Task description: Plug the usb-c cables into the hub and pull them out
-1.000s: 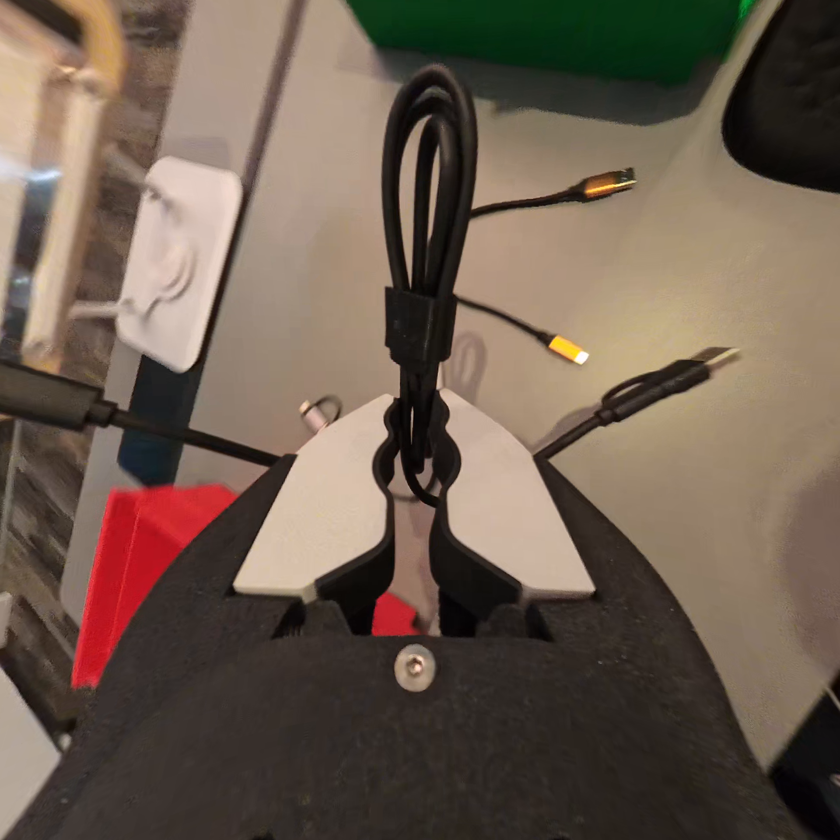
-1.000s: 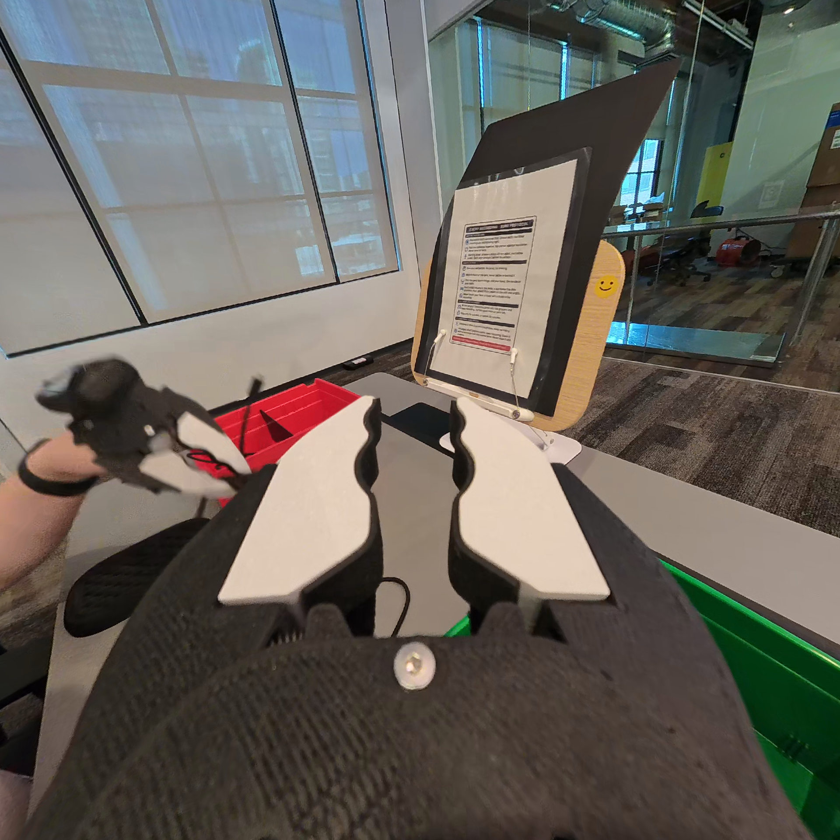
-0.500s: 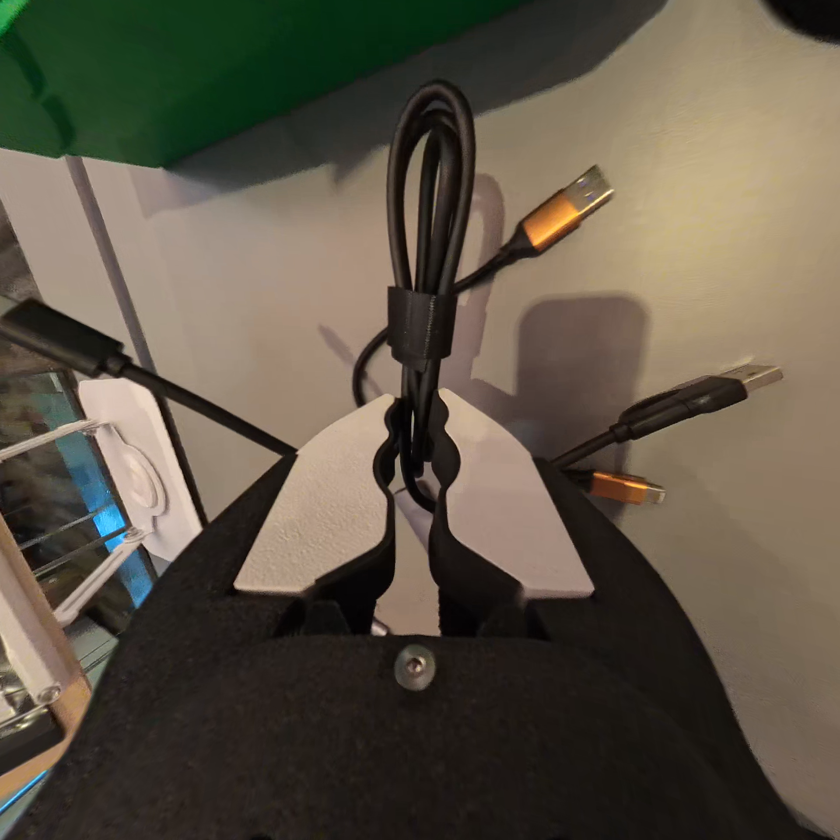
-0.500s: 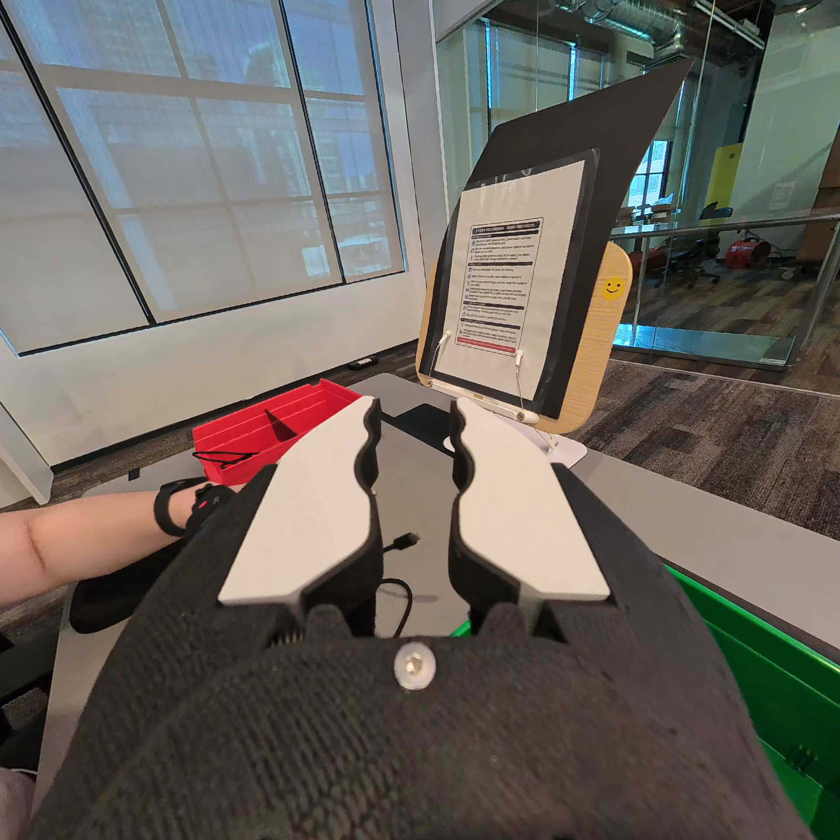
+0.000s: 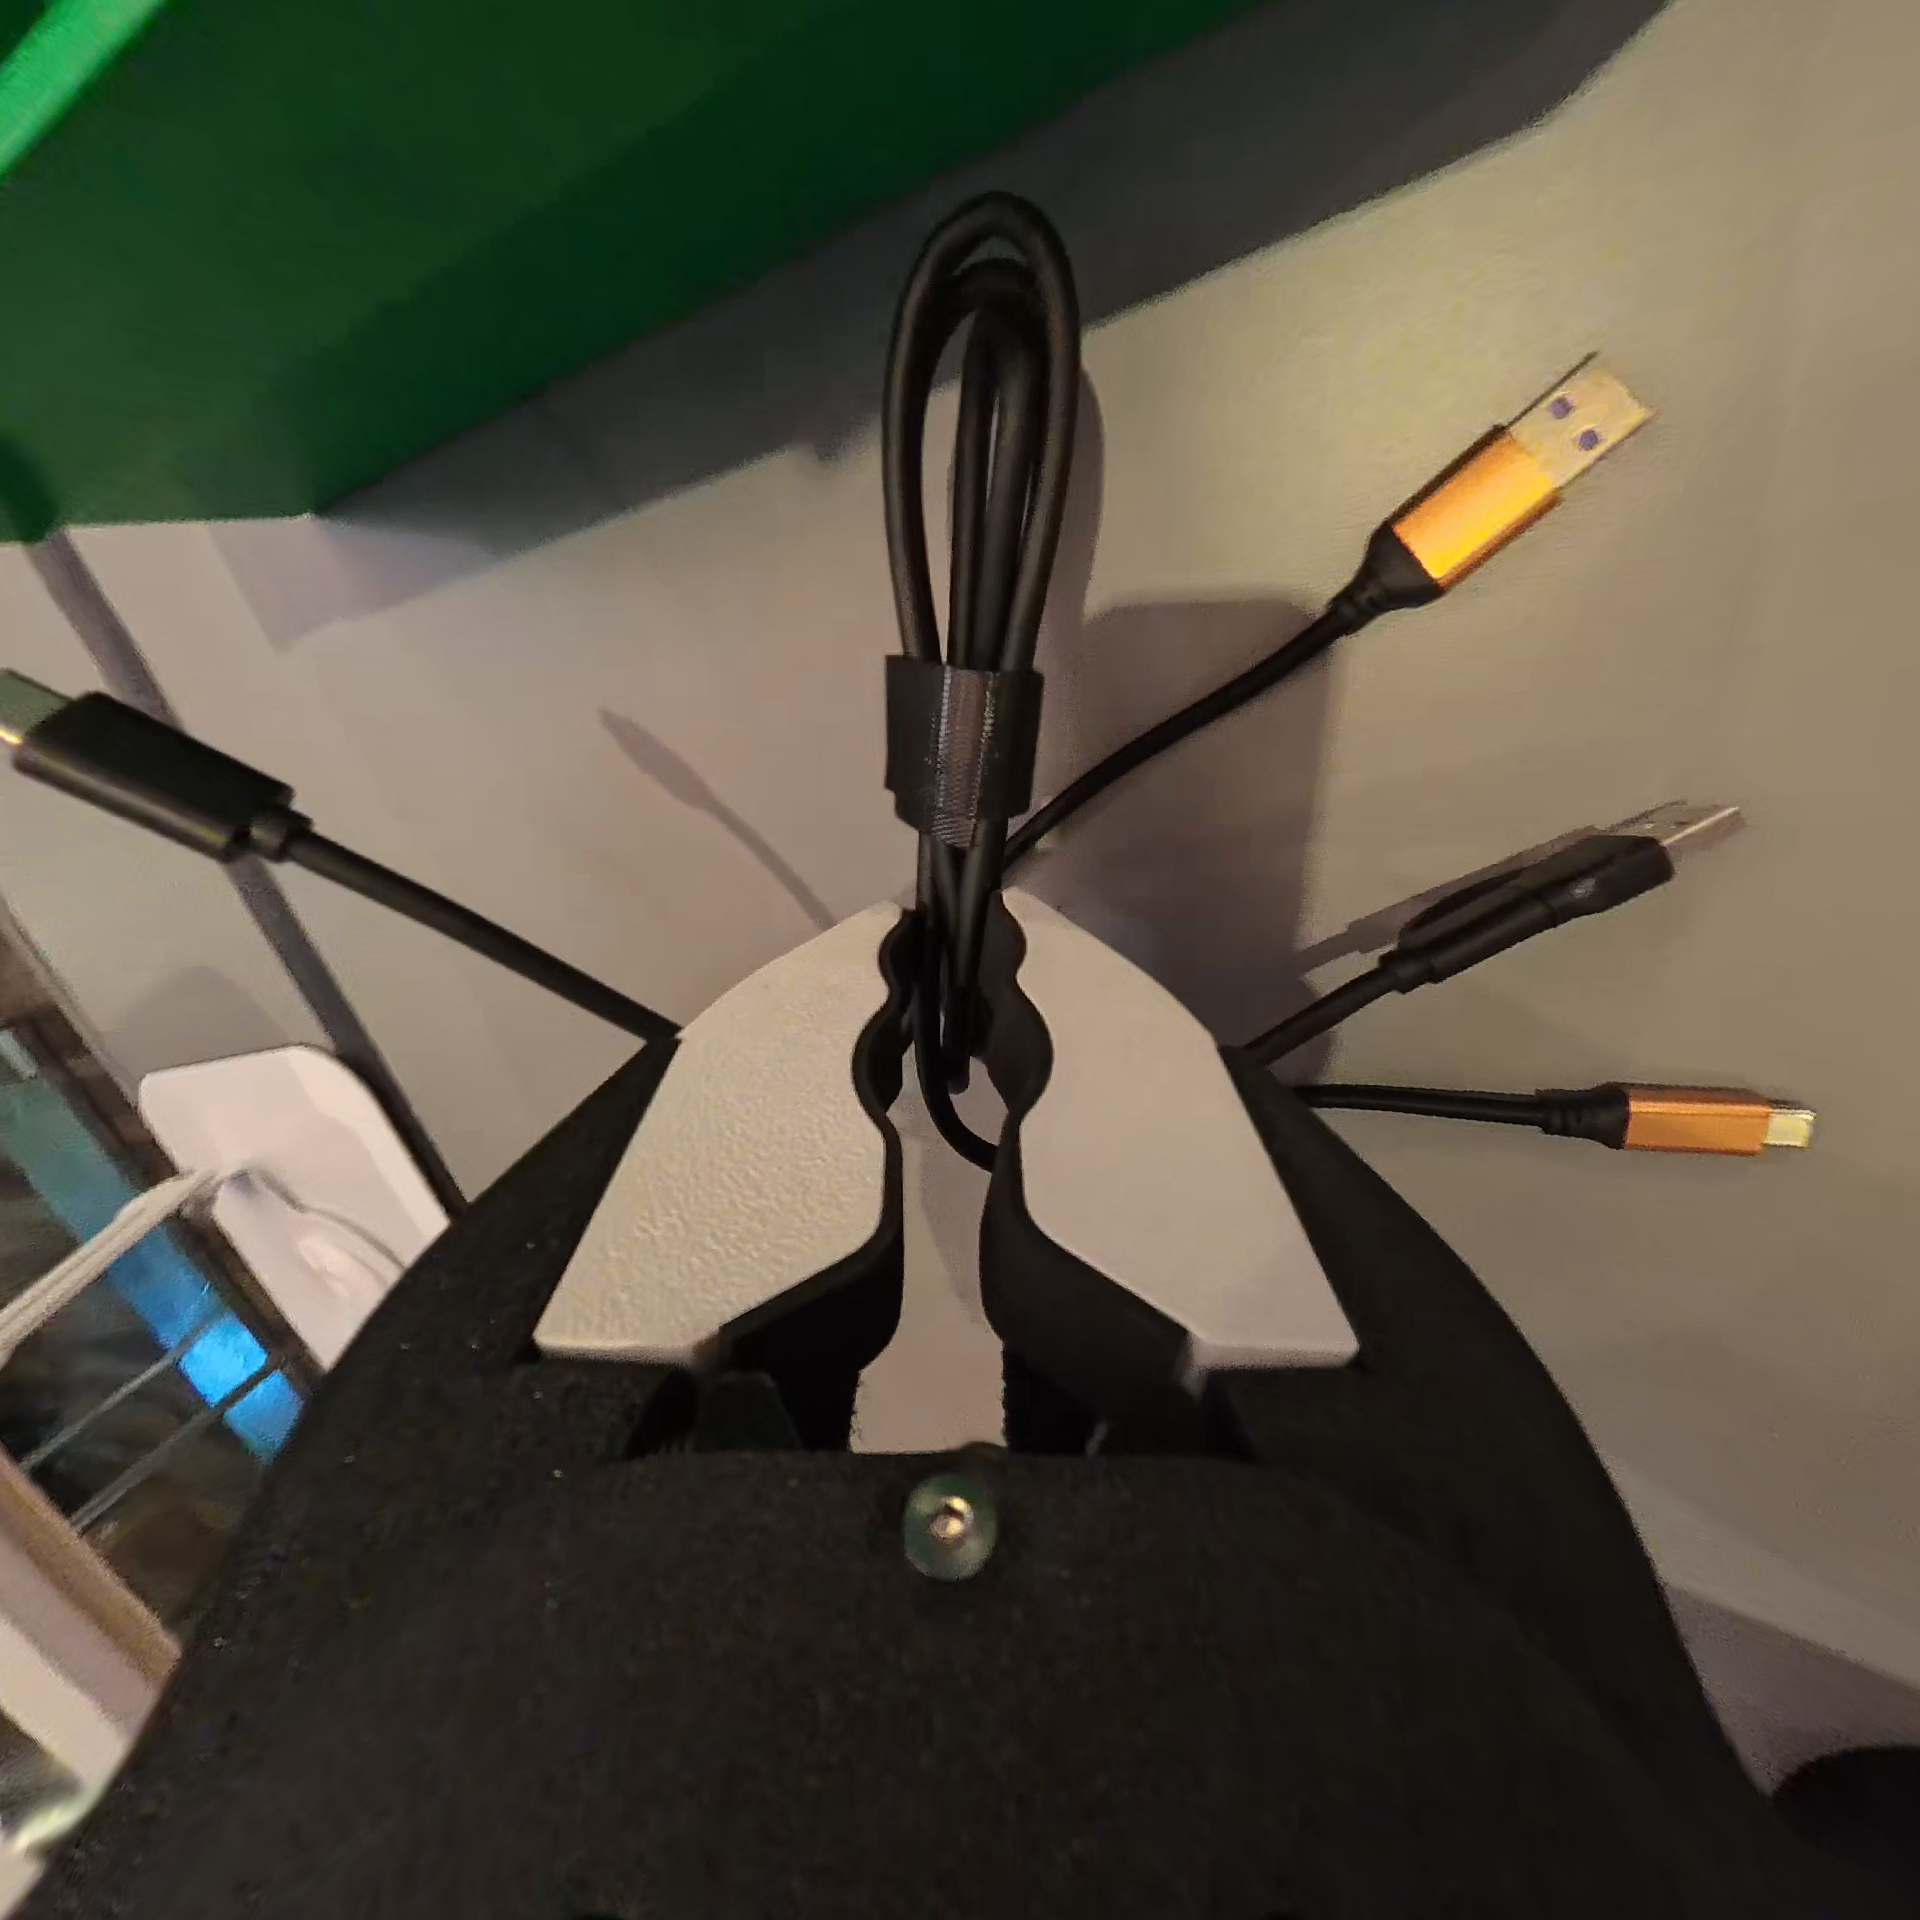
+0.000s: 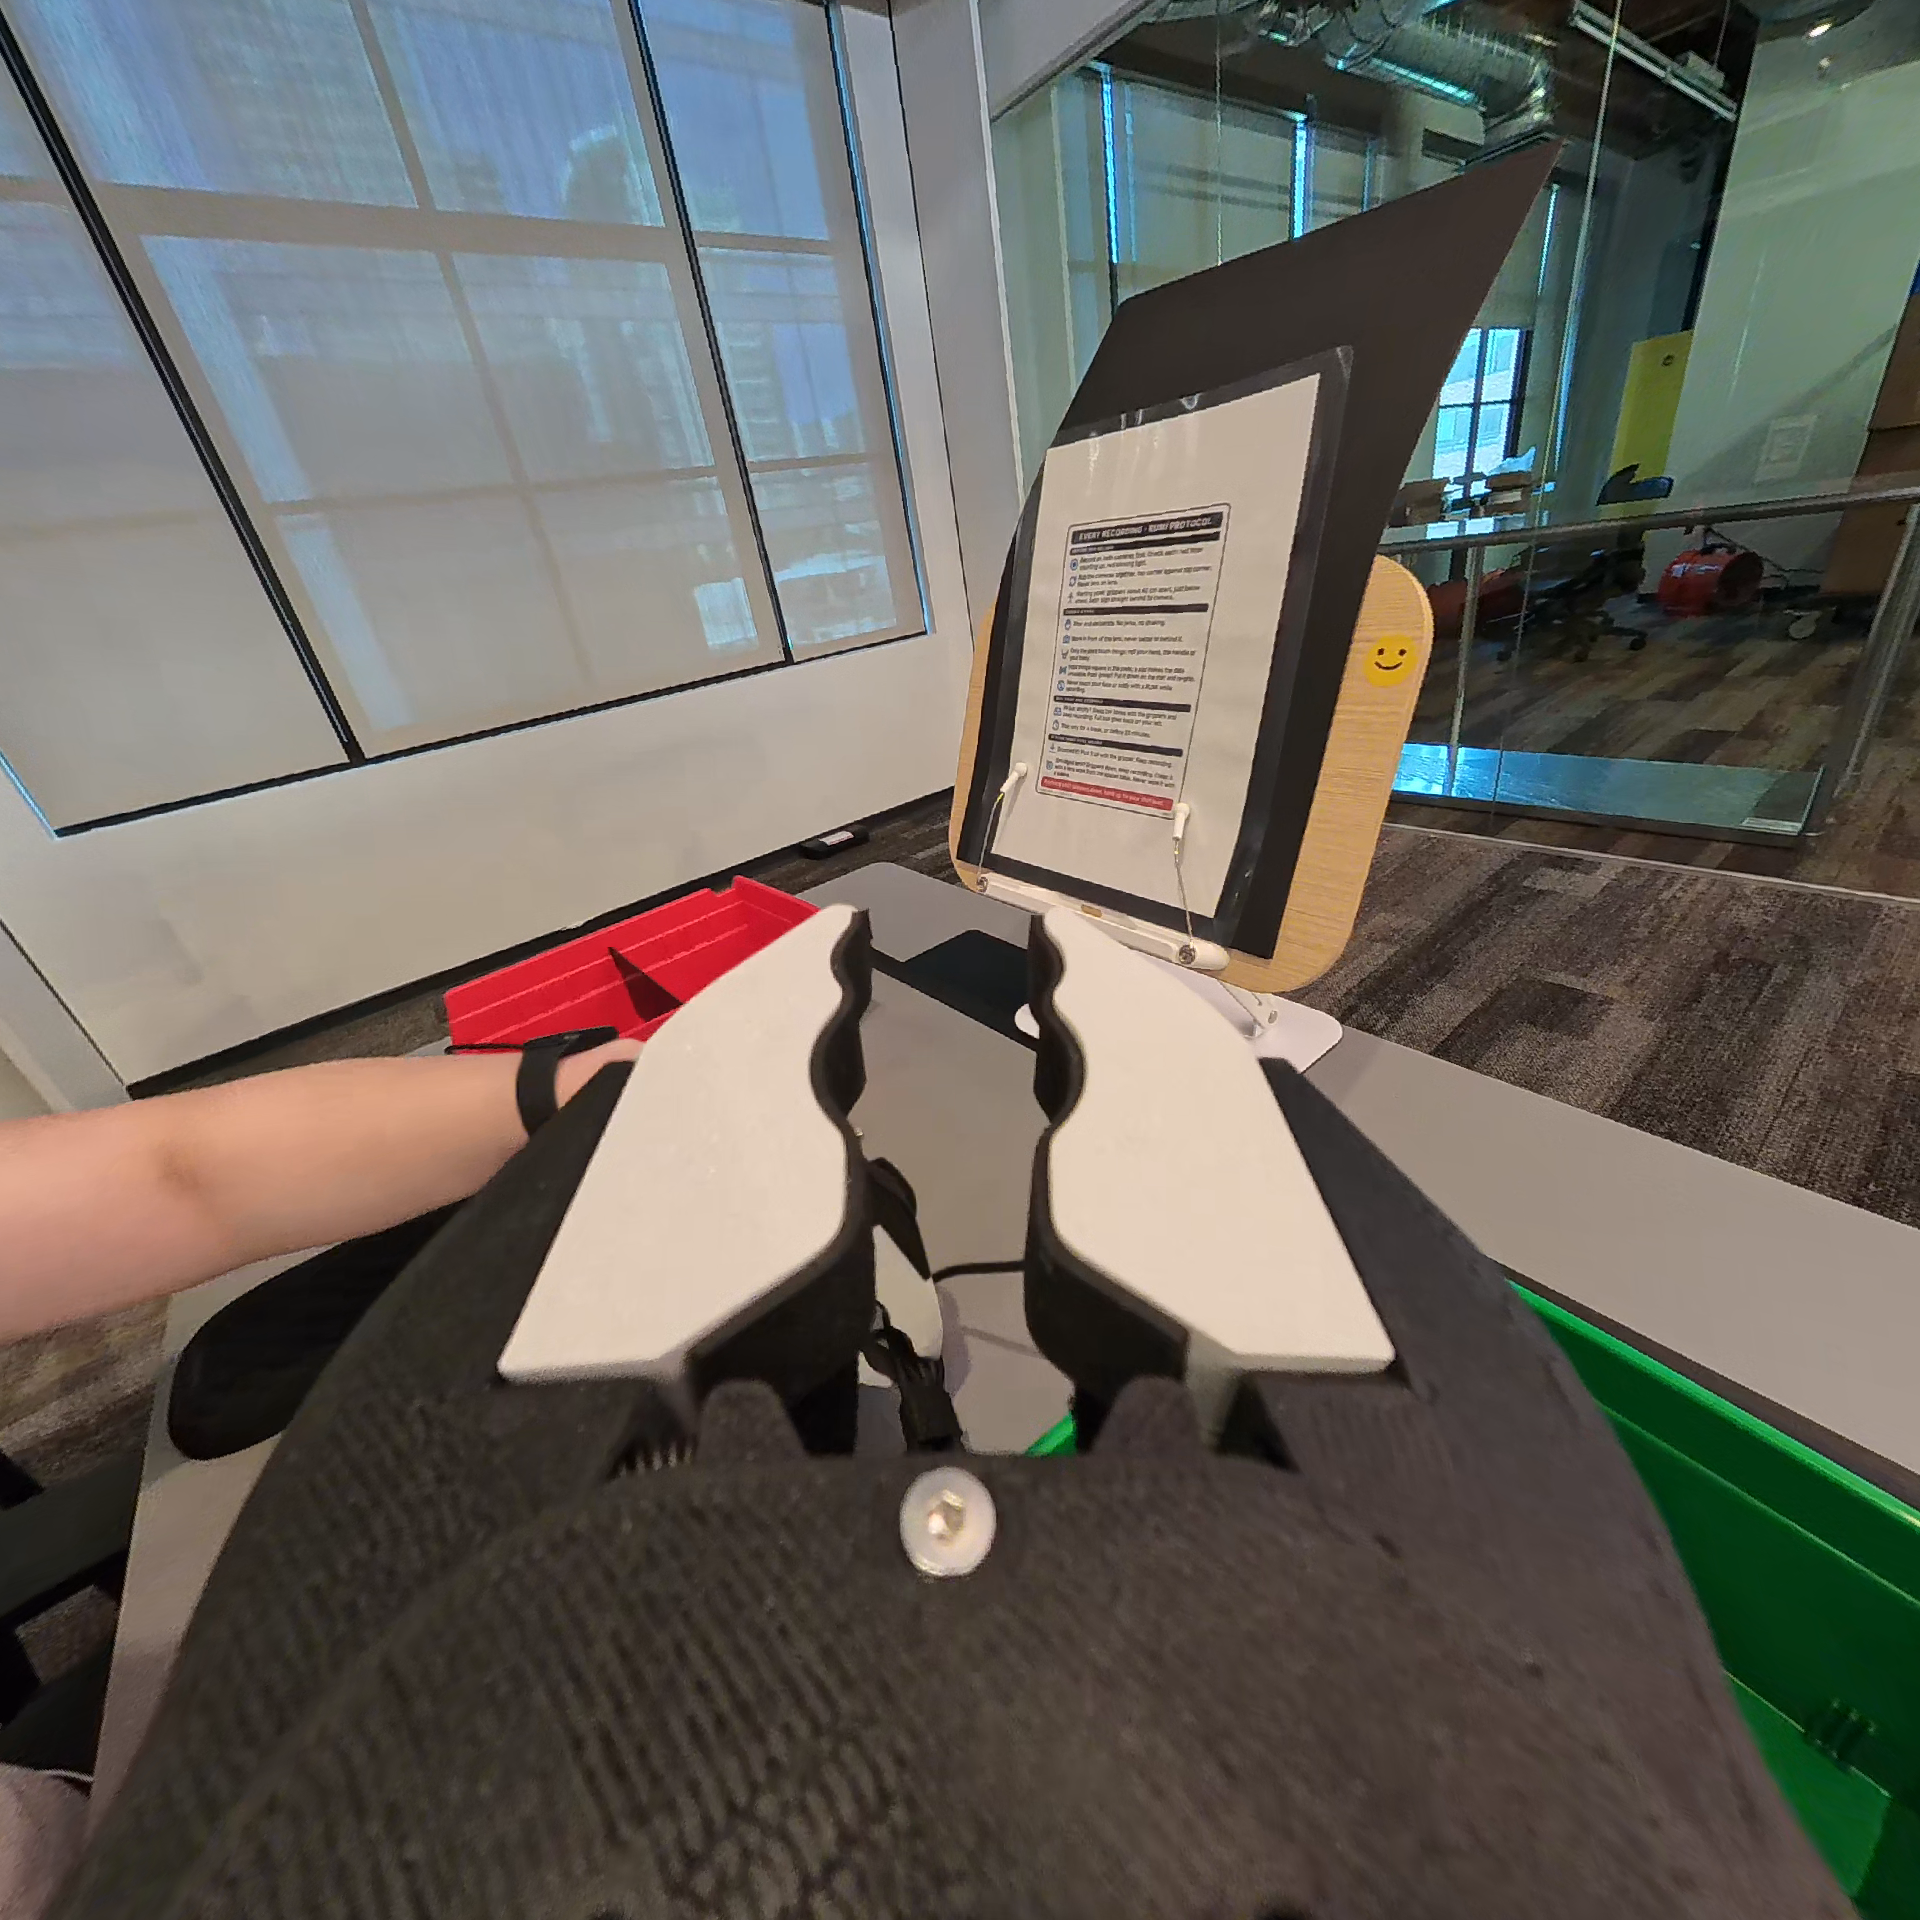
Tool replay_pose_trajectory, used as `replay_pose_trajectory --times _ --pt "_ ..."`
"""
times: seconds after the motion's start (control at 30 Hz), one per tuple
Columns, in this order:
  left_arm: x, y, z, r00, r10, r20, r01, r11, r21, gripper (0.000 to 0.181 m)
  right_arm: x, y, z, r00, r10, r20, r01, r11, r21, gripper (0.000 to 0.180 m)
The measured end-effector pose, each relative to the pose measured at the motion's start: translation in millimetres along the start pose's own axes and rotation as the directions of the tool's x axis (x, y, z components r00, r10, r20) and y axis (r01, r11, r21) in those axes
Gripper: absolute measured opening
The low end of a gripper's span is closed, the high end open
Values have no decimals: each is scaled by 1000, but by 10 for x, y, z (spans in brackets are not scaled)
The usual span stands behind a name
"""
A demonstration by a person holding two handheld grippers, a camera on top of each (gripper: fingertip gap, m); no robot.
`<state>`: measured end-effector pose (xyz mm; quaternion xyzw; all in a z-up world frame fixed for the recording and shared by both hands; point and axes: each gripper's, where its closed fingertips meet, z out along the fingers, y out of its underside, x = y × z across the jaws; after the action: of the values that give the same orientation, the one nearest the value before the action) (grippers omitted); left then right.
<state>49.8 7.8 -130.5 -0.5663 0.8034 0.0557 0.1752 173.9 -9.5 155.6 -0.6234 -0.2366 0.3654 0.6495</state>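
Note:
My left gripper (image 5: 951,935) is shut on a bundle of black cables (image 5: 977,499) bound by a black strap (image 5: 961,748), held just above the grey table (image 5: 623,644). Loose plug ends fan out from it: an orange USB-A plug (image 5: 1496,494), a black plug (image 5: 1548,894), a small orange plug (image 5: 1704,1117) and a black USB-C plug (image 5: 135,764) at the left. My right gripper (image 6: 945,935) is open and empty, raised above the table. Part of a black cable (image 6: 966,1270) shows between its fingers. No hub is visible.
A green bin (image 5: 416,208) lies just beyond the bundle and shows at the lower right of the right wrist view (image 6: 1714,1507). A red tray (image 6: 623,971) and a document stand (image 6: 1174,665) are at the table's far end. A person's forearm (image 6: 260,1174) reaches in from the left. The grippers' ends are close to 30 centimetres from one another. From the left gripper's tips to the orange USB-A plug (image 5: 1496,494) is close to 10 centimetres.
My left gripper has carried the cable bundle from near the red tray across the table to beside the green bin and lower. The right gripper has stayed open and barely moved.

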Motion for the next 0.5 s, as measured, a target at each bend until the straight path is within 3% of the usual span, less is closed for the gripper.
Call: replay_pose_trajectory --times 0.27,0.4,0.5 --pt "153 -62 -53 990 0 -138 14 995 101 10 -11 21 36 1000 1 23 -1 1000 -7 29" --pt "52 -2 -259 994 -20 -111 38 986 160 10 -44 57 78 999 -9 39 10 1000 -28 29" --pt "-42 32 -497 1000 -23 -13 25 979 200 10 -33 114 111 999 0 44 2 998 -55 30"
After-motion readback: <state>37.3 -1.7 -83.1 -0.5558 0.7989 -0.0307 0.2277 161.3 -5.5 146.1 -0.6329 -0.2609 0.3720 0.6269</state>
